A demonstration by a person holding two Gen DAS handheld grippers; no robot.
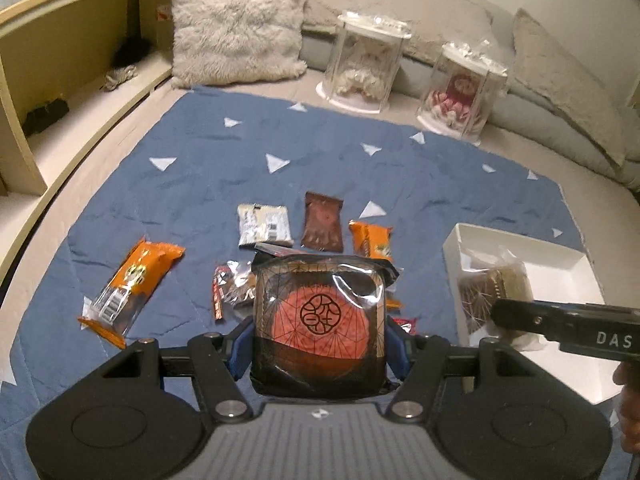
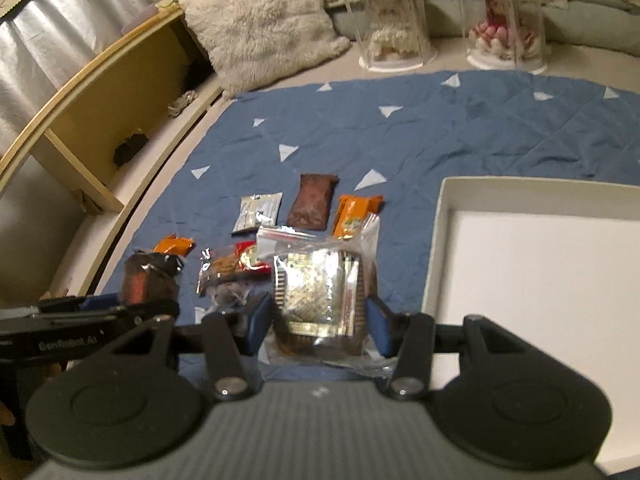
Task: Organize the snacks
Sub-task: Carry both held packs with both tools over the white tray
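A: Two grippers, two loads. Left gripper [image 1: 320,354]: clamped on red cake [image 1: 320,320], blue pads [image 1: 240,350] pressed to both sides, lower centre of left view.

B: Confirmed. Right gripper [image 2: 320,320]: clamped on gold pack [image 2: 316,300], lower centre of right view, just left of white box [image 2: 436,240]. Somewhat blurred.

A: Box in left view at right edge [image 1: 452,248], with gold pack [image 1: 496,292] over its near left corner.

B: Box floor bare in right view. Remaining snacks on blue mat [image 2: 440,140]: silver pack [image 2: 258,213], brown pack [image 2: 311,204], orange bar [image 2: 356,214] in a row mid-frame.

A: Same row in left view, above red cake. Long orange bar [image 1: 132,286] apart at left, lying diagonally; crumpled wrapper [image 1: 232,286] between it and cake.

B: Upper frame: fluffy pillow [image 2: 264,20], two clear cases [image 2: 390,20] beyond mat. Shelf [image 2: 100,92] at upper left.
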